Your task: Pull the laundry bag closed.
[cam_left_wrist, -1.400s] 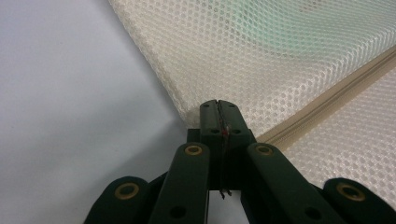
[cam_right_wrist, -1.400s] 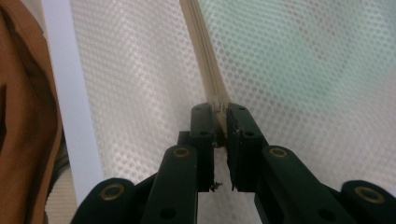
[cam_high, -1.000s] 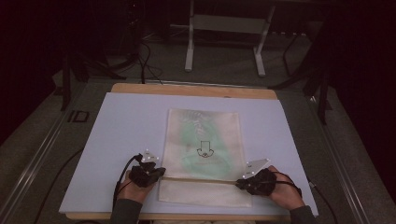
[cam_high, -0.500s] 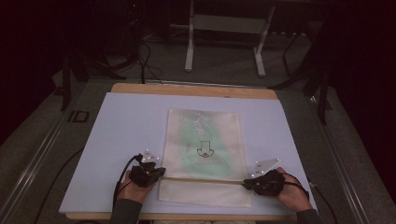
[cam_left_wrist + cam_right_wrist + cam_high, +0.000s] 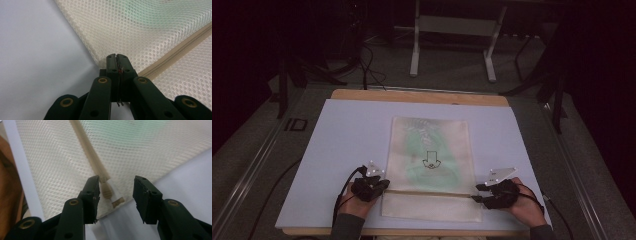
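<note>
The mesh bag [image 5: 431,167] lies flat on the worktop [image 5: 347,135], between the two grippers, with its zipper [image 5: 432,192] running across from one gripper to the other. Something green shows through the mesh beyond the zipper.

The left gripper [image 5: 377,185] is closed. In the left gripper view its jaws meet on the corner edge of the bag [image 5: 140,32], just where the zipper [image 5: 175,52] ends, so it seems to pinch the fabric there. The right gripper [image 5: 478,192] has just been opening and its jaws now stand wide apart. In the right gripper view the zipper pull [image 5: 108,191] and a small tab [image 5: 118,202] lie between the jaws, but the pads do not touch them, so this gripper holds nothing.

I judge the bag to be very light and soft. The mesh [image 5: 55,162] will fold and wrinkle easily and will not keep its shape if it is lifted by one point. It is not fragile, but the open weave may catch on a jaw corner. The zipper tape is the stiffest part, so the best place to take hold is there: the end of the tape near the left gripper to keep the bag still, and the small pull directly in front of the right gripper to slide it. The pull is small and smooth, so it may slip out if the jaws close off-centre.
</note>
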`<state>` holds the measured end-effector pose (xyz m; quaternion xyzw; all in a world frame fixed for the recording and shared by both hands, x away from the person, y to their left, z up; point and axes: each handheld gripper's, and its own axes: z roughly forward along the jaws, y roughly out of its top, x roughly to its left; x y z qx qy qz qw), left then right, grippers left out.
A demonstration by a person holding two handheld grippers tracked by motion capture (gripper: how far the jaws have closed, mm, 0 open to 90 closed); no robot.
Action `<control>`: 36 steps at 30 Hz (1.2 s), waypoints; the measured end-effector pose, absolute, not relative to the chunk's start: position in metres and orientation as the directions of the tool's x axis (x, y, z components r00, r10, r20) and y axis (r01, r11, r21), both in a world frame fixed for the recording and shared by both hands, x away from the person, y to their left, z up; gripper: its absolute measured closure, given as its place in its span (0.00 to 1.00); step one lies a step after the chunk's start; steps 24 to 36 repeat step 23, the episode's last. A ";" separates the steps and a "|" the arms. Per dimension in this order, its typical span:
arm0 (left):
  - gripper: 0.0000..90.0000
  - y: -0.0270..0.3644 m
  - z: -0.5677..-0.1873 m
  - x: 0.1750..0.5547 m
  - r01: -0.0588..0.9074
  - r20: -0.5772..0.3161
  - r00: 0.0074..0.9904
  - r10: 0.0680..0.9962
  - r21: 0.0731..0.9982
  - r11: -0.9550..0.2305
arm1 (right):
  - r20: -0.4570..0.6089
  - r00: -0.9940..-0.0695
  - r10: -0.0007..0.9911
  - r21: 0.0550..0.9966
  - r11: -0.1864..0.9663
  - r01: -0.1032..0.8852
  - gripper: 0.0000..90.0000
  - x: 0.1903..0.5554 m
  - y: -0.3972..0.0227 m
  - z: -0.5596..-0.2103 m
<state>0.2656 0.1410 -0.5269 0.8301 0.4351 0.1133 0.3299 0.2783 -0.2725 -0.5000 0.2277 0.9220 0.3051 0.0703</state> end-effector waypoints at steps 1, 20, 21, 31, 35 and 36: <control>0.98 0.142 -0.527 0.266 0.648 -0.104 0.594 0.798 0.649 -0.398 | 0.014 -0.882 0.470 0.600 0.702 0.384 0.62 0.278 -0.274 -0.499; 0.96 0.165 -0.523 0.265 0.623 0.012 0.504 0.864 0.687 -0.373 | -0.023 -0.797 0.604 0.605 0.643 0.470 0.59 0.288 -0.292 -0.504; 0.96 0.167 -0.523 0.265 0.627 0.015 0.499 0.866 0.684 -0.373 | -0.020 -0.799 0.601 0.602 0.646 0.470 0.59 0.288 -0.291 -0.505; 0.96 0.171 -0.523 0.266 0.634 0.017 0.483 0.875 0.683 -0.363 | -0.019 -0.800 0.600 0.601 0.646 0.470 0.59 0.289 -0.291 -0.505; 0.96 0.171 -0.523 0.266 0.634 0.017 0.483 0.875 0.683 -0.363 | -0.019 -0.800 0.600 0.601 0.646 0.470 0.59 0.289 -0.291 -0.505; 0.96 0.171 -0.523 0.266 0.634 0.017 0.483 0.875 0.683 -0.363 | -0.019 -0.800 0.600 0.601 0.646 0.470 0.59 0.289 -0.291 -0.505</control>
